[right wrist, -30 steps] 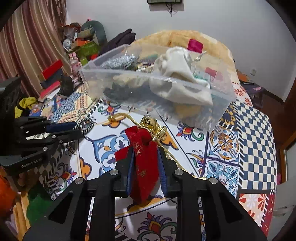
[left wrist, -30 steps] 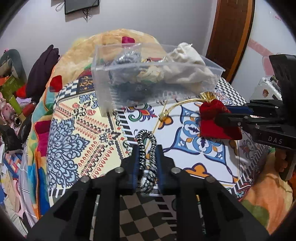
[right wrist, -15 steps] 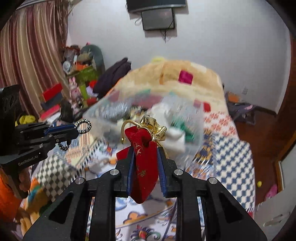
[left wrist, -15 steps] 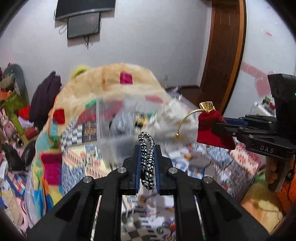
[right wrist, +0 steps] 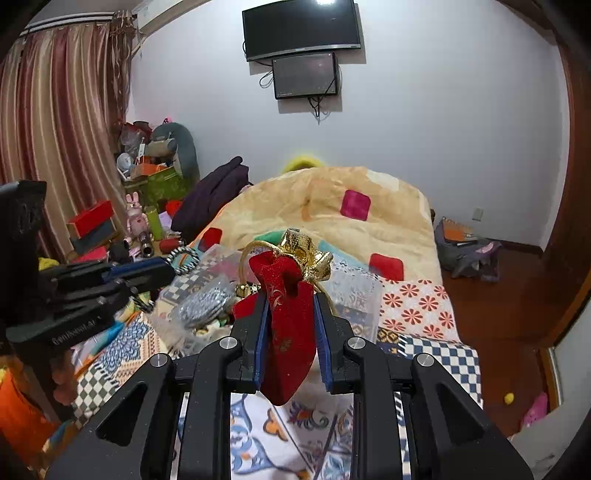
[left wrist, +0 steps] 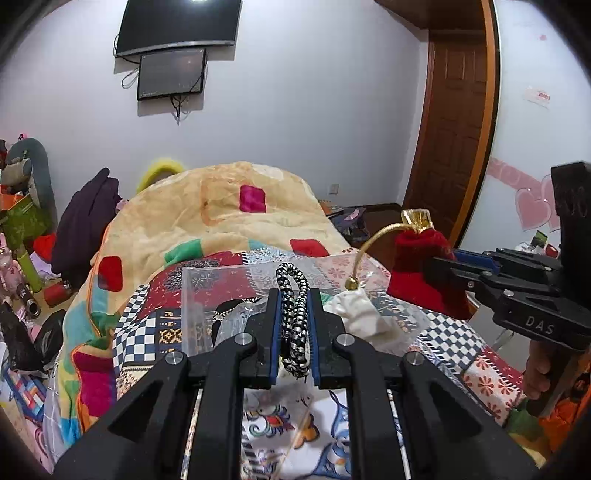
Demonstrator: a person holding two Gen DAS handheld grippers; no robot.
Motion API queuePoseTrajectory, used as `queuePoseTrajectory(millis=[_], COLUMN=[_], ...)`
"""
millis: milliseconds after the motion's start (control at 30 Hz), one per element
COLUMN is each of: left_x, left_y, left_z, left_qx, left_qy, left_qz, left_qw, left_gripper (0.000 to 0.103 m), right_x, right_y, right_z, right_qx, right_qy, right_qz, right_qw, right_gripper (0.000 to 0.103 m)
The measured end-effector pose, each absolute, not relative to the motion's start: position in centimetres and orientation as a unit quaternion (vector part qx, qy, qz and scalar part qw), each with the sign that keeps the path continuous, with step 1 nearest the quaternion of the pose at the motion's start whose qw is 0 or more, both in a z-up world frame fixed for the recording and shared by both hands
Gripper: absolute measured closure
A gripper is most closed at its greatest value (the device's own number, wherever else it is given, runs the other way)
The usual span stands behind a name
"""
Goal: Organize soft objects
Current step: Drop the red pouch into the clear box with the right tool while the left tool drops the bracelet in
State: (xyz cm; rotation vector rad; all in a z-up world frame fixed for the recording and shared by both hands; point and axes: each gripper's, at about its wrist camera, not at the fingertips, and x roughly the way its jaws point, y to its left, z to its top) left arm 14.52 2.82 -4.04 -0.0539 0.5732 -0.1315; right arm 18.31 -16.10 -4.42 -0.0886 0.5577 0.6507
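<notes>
My left gripper (left wrist: 293, 306) is shut on a black-and-white braided cord loop (left wrist: 293, 295) and holds it in the air above the near wall of a clear plastic bin (left wrist: 207, 295). My right gripper (right wrist: 290, 317) is shut on a red velvet pouch with a gold top and gold cord (right wrist: 288, 306), also lifted above the bin (right wrist: 354, 291). The pouch (left wrist: 424, 273) and right gripper (left wrist: 443, 258) show at the right of the left wrist view. The bin holds a white cloth (left wrist: 362, 317) and a silver sequined item (right wrist: 207, 302).
The bin stands on a bed with a patterned cover (left wrist: 280, 424) and a yellow patchwork blanket (left wrist: 221, 206) behind. Clutter and toys (right wrist: 147, 206) lie on the left. A brown door (left wrist: 454, 129) is on the right. Screens (right wrist: 303, 33) hang on the wall.
Both grippers have risen from the bed cover with the cord loop and the pouch still held. They now hover above the bin, and the views tilt up toward the wall.
</notes>
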Motion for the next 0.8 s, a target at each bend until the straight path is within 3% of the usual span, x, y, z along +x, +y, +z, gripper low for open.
queuePoseTrajectory(millis=[533,600,700,800], left_x=[19.8,19.9,19.7,18.9], left_y=[2.9,2.9,2.8,2.6], left_z=[-10.6,-10.7,-10.4,-9.7], left_qx=[-0.046,-0.052,-0.053,-0.048], left_qy=[0.379,0.381,0.376,0.364], left_qz=[-0.078,-0.082,-0.082,-0.078], left_qw=[0.921,0.919,0.921,0.927], left_gripper=[0.09,0.082,0.072,0.062], right_x=[21.5,21.5,21.1,20.8], right_y=[-11.8,-11.8,-11.6,-11.6], right_z=[-10.8,-10.8,-10.7,-10.5], right_qx=[-0.088,-0.088,-0.096,-0.098], right_qy=[0.346,0.346,0.344,0.344], right_qz=[0.331,0.33,0.326,0.323], right_qw=[0.874,0.874,0.875,0.876], right_gripper=[0.081,0.08,0.072,0.053])
